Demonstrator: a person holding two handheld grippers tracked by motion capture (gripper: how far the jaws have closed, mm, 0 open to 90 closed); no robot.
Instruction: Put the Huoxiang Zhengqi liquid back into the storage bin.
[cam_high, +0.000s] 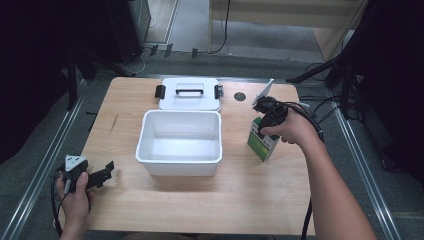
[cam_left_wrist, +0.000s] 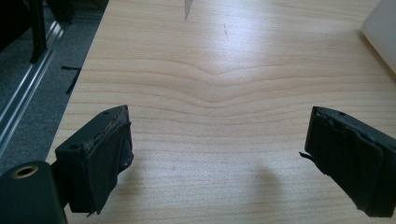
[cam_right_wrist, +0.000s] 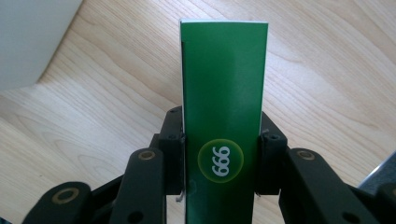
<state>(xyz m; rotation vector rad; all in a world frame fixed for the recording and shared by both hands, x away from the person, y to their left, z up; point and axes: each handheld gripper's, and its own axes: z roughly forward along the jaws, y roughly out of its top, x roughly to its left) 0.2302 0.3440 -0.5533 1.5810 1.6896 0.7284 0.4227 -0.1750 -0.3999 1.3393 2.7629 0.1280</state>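
A green and white carton (cam_high: 263, 142) stands on the wooden table right of the white bin (cam_high: 179, 165). My right gripper (cam_high: 261, 126) comes down on it from above and is shut on it. In the right gripper view the carton's green top face (cam_right_wrist: 223, 93) with a round "999" mark sits clamped between the two black jaws. My left gripper (cam_high: 105, 172) rests low at the table's front left, open, with nothing between its fingers (cam_left_wrist: 100, 158); bare wood lies ahead of it.
The bin's white lid (cam_high: 189, 100) with a black handle and side clips lies flat behind the bin. A small dark round hole (cam_high: 240, 96) marks the table near the back right. Metal rails and cables run along both table sides.
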